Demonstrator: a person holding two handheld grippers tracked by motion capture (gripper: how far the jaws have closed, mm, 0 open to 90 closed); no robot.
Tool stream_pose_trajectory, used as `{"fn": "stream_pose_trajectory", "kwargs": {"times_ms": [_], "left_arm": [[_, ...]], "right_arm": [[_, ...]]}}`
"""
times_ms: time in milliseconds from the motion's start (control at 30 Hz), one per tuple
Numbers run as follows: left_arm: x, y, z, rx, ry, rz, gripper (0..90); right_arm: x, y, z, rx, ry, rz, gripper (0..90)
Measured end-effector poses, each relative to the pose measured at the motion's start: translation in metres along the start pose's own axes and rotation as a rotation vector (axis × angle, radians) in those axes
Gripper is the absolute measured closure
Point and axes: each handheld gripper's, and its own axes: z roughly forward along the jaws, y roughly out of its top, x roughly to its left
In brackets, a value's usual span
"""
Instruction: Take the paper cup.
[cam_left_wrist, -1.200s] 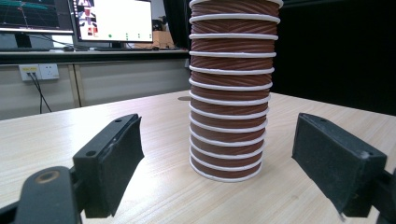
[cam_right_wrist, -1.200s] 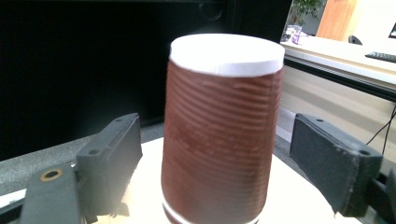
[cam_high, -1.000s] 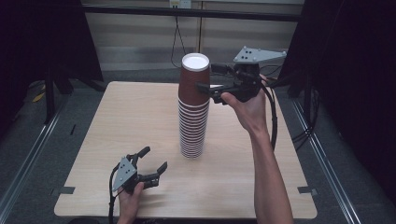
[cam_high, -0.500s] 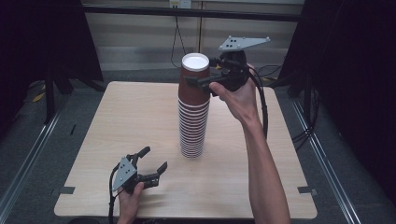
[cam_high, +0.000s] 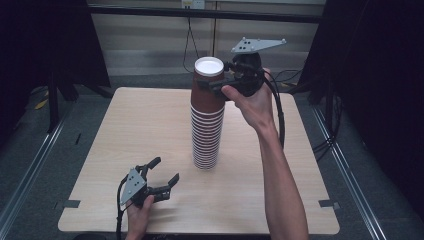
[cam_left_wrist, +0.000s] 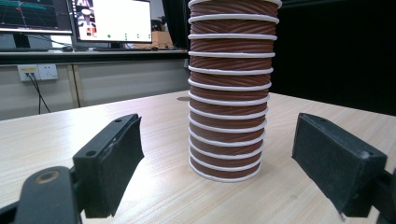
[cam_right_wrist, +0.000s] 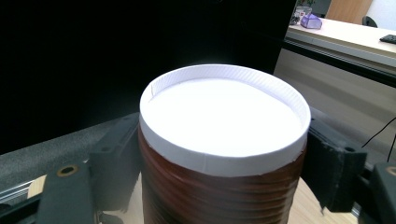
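- Right gripper (cam_high: 220, 86) has swung in from the 3 o'clock side of the cup stack (cam_high: 206, 122); a second ago its jaws stood just beside the top, now they straddle the top cup (cam_high: 208, 84).
- Right gripper view: a jaw on each side of the top cup (cam_right_wrist: 224, 154), hard against its brown wall just under the white upturned base. Reads as pinching the top cup, though I cannot tell how hard the pads press.
- Meaning: the approach looks done and the grip set; the next step is likely lifting that cup off the stack. Risk: the cup below may come up with it.
- Stack stands upside down at the worktop (cam_high: 125, 130) centre, toward 12 o'clock from the person; still straight, not shifted.
- Left gripper (cam_high: 160, 176) rests on the worktop at about 7 o'clock of the stack, in the same place as before, jaws spread and holding nothing.
- Left gripper view: the lower cups (cam_left_wrist: 228, 135) stand ahead between the jaws, well apart from them.
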Motion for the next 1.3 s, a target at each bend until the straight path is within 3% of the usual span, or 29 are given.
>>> {"fn": "stream_pose_trajectory", "kwargs": {"times_ms": [267, 600, 1300], "left_arm": [[0.0, 0.0, 0.0, 0.002, 0.0, 0.001, 15.7], [0.0, 0.0, 0.0, 0.003, 0.0, 0.002, 15.6], [0.0, 0.0, 0.0, 0.002, 0.0, 0.002, 15.7]], "right_arm": [[0.002, 0.003, -0.003, -0.024, -0.002, -0.012, 22.9], [0.005, 0.009, -0.009, -0.107, -0.008, -0.022, 23.2], [0.003, 0.017, -0.023, -0.23, 0.005, 0.016, 23.6]]}}
